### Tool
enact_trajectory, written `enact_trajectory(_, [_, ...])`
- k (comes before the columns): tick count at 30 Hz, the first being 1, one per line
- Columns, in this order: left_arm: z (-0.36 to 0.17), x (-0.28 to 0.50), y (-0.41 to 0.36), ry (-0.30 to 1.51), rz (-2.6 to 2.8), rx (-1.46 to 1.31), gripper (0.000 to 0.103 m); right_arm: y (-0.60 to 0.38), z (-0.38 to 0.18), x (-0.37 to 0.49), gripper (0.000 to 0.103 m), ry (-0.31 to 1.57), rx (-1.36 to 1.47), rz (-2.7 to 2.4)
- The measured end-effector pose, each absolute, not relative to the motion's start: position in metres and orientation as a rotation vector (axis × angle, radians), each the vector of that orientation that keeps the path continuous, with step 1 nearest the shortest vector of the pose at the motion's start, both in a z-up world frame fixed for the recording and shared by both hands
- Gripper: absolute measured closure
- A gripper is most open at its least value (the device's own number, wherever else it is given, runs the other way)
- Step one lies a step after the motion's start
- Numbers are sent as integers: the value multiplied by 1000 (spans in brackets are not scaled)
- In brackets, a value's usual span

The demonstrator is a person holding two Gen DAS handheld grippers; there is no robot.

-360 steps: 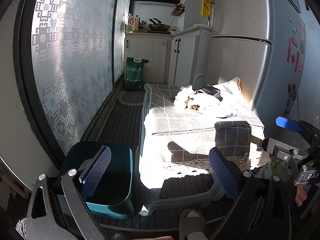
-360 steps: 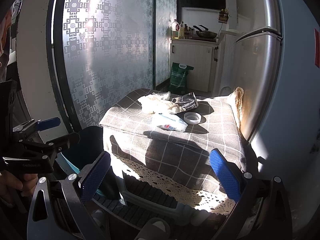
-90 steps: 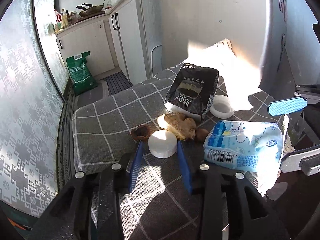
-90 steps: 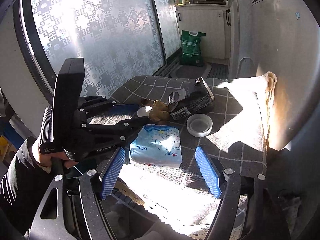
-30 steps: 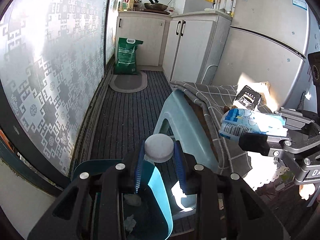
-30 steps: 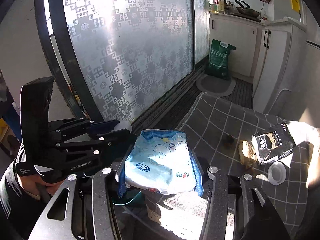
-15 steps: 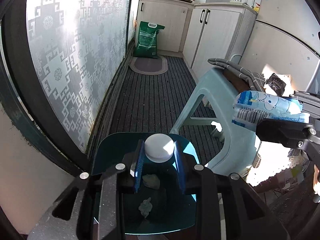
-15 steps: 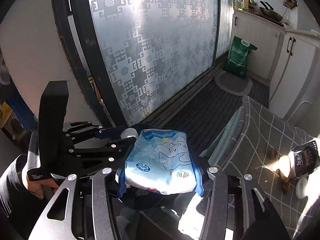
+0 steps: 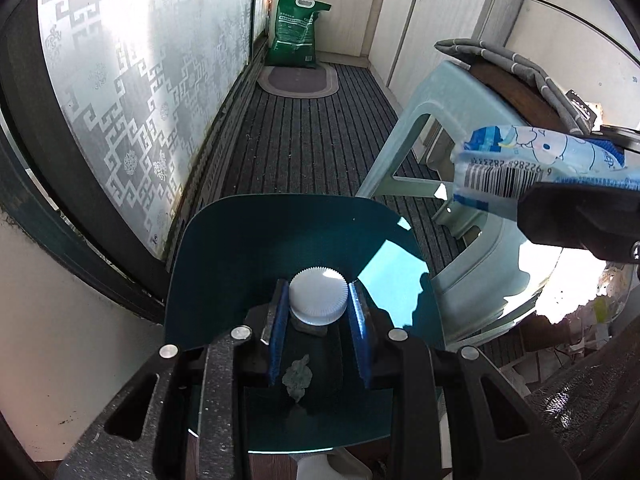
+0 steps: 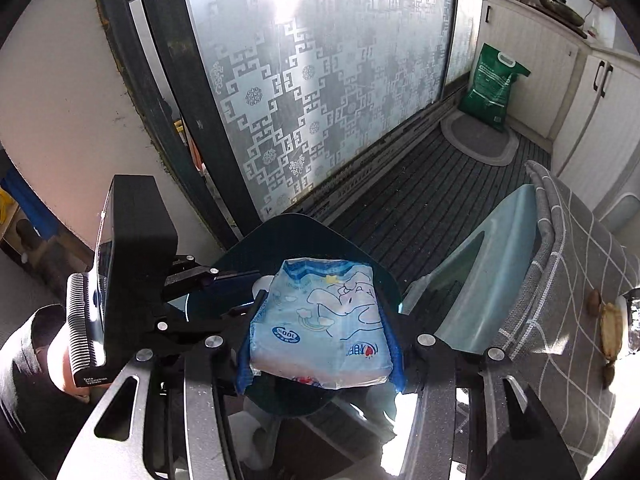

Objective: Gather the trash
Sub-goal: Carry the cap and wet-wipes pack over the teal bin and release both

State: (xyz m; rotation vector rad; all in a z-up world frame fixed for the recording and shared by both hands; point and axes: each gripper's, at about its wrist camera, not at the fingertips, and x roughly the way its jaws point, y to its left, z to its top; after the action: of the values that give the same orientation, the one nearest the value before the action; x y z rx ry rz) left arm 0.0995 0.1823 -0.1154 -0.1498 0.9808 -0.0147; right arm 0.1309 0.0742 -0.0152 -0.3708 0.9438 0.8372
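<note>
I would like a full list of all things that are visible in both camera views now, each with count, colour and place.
white cap: 1, white, in left gripper above bin
tissue pack: 1, light blue, in right gripper above bin
trash bin: 1, dark teal, on floor by glass door
scraps: 2, grey, inside bin
stool: 1, pale blue, under checked cloth
green bag: 1, by cabinets
mat: 1, grey, on floor
left gripper: shut
right gripper: shut

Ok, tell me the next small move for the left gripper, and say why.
Probably open the left gripper and let the white cap drop. The cap sits clamped between the blue pads directly above the open teal bin, with scraps already at the bottom. The right gripper holds the blue tissue pack above the same bin.
</note>
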Motion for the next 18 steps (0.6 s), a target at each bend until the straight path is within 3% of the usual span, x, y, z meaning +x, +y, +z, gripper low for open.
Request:
enact_trajectory(12, [-160,107,190,1118,-3,-141,70,94,-49,129,52,1024,-463,825])
enact_trajectory(14, [-165,108,193,1131,13,-139,59,97,-54,129,52,1032,-475,821])
enact_trajectory(18, [-160,106,197,1111,21,-142,59,99,-60,130,52,1045,-491,817])
